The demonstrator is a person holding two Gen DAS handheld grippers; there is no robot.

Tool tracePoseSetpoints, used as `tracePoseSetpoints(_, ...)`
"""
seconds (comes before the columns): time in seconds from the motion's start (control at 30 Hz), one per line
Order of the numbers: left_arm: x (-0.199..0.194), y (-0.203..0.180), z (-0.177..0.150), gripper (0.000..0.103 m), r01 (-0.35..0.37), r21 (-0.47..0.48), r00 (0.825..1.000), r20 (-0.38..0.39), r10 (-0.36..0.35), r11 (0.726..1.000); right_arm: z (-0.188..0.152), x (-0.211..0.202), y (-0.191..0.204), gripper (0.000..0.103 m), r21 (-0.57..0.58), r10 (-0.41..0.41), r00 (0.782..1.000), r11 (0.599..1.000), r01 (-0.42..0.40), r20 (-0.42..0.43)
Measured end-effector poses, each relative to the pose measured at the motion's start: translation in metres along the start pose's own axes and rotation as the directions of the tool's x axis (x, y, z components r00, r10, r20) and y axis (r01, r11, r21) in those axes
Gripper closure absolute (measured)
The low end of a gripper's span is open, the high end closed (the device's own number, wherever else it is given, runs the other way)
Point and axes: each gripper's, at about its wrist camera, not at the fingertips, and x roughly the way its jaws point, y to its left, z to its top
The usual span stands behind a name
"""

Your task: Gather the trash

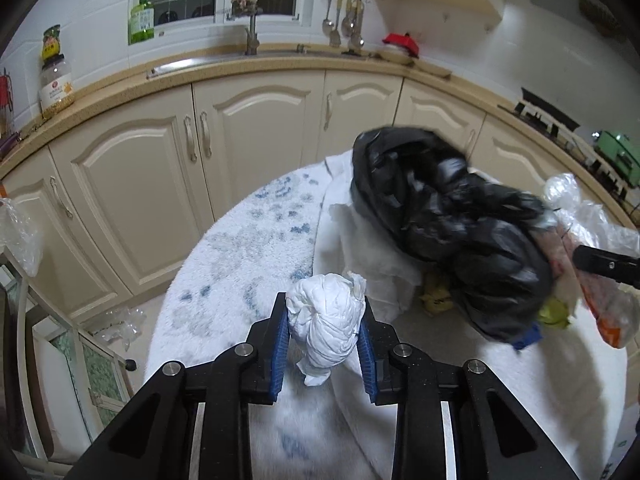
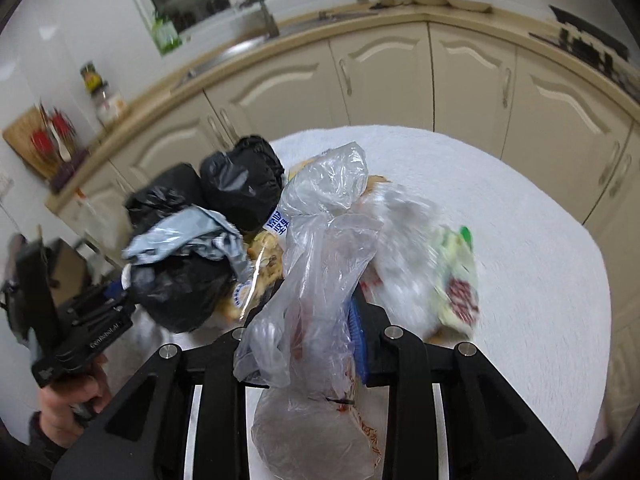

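- Left wrist view: my left gripper [image 1: 323, 340] has its blue pads pinching a crumpled white tissue wad [image 1: 326, 326], clear of the floor. I reckon I hold it high so it can go over to the trash pile.
- Trash pile sits at abt 2 o'clock: a crumpled black plastic bag [image 1: 448, 216] on a white cloth sheet [image 1: 368, 252], w/ yellow scraps [image 1: 436, 298] tucked under its near edge.
- At 3 o'clock the tip of my right gripper [image 1: 604, 262] pokes in, touching clear film [image 1: 592, 216].
- Room: the white-and-blue fluffy round rug [image 1: 248, 240] is bare from 9 to 12 o'clock. The cream cabinet doors [image 1: 248, 140] wall off the far side, so my path to the pile is rightward, not fwd.
- Right wrist view: the right gripper [image 2: 316, 312] jaws are pressed on a clear, thin plastic bag [image 2: 320, 248] that drapes over the near finger and hangs twd 6 o'clock. Prob gripped at the neck so the contents stay in.
- Black bag lumps [image 2: 240, 188] and a grey plastic mailer [image 2: 192, 236] lie at 10 o'clock, touching the clear bag. A blurred green-and-red wrapper [image 2: 456, 276] is at 3 o'clock.
- Left gripper's body [image 2: 80, 328] w/ a hand [image 2: 68, 404] at 8 o'clock, near the black lumps: tight on that side.
- White rug [image 2: 520, 220] open from 1 to 4 o'clock; that's my free room.
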Motion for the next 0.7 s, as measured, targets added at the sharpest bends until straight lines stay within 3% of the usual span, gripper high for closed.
tracePoseSetpoints(0.27,-0.049,-0.006,-0.016,0.076,-0.024,0.006,0.998,0.051,0.024,1.0,-0.023,-0.046,-0.004,0.075,0.065,0.075,0.994,0.995,-0.08,0.085)
tracePoseSetpoints(0.5,-0.084,-0.019,-0.035,0.076,-0.017,0.019,0.998,0.062,0.016,1.0,-0.047,-0.068,-0.016,0.075,0.104,0.083,0.991,0.99,-0.094,0.106)
tracePoseSetpoints(0.7,-0.088,-0.027,-0.059,0.074,-0.013,0.014,1.0,-0.018,0.013,1.0,-0.071,-0.075,-0.028,0.075,0.129,0.084,0.993,0.987,-0.095,0.084)
